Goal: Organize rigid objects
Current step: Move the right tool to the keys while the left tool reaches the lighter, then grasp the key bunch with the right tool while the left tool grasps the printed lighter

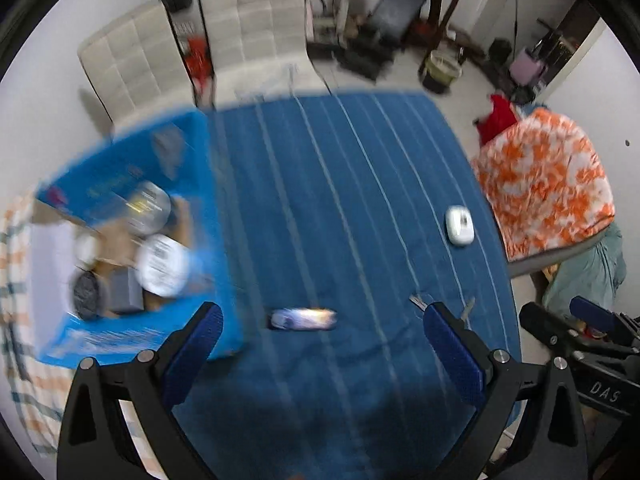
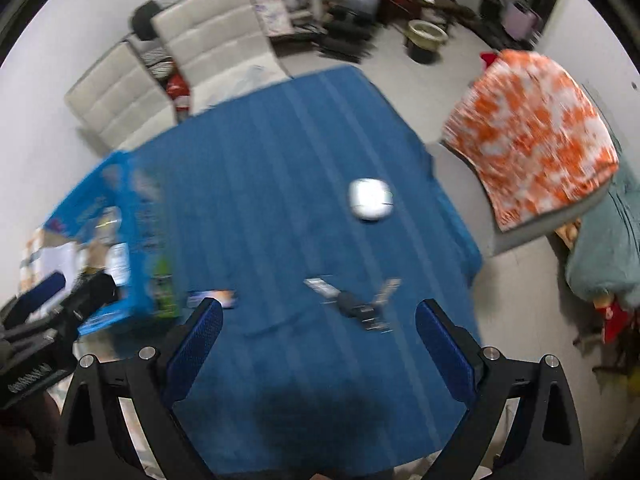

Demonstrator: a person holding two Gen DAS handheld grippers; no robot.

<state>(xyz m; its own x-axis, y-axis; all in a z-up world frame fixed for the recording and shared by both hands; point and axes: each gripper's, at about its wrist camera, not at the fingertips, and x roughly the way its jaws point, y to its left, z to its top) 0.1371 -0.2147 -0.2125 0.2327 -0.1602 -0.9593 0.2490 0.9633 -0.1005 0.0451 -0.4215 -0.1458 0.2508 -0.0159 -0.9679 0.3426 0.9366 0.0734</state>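
A blue striped cloth covers the table. On it lie a small blurred packet, a white rounded case and a bunch of keys with a black fob, half hidden behind my finger in the left wrist view. An open blue box at the left holds round tins and other items. My left gripper hovers open above the cloth near the packet. My right gripper hovers open just short of the keys.
Two cream padded chairs stand behind the table. A chair draped with an orange-and-white cloth sits at the right. Gym gear and clutter fill the far floor. A checked cloth lies left of the box.
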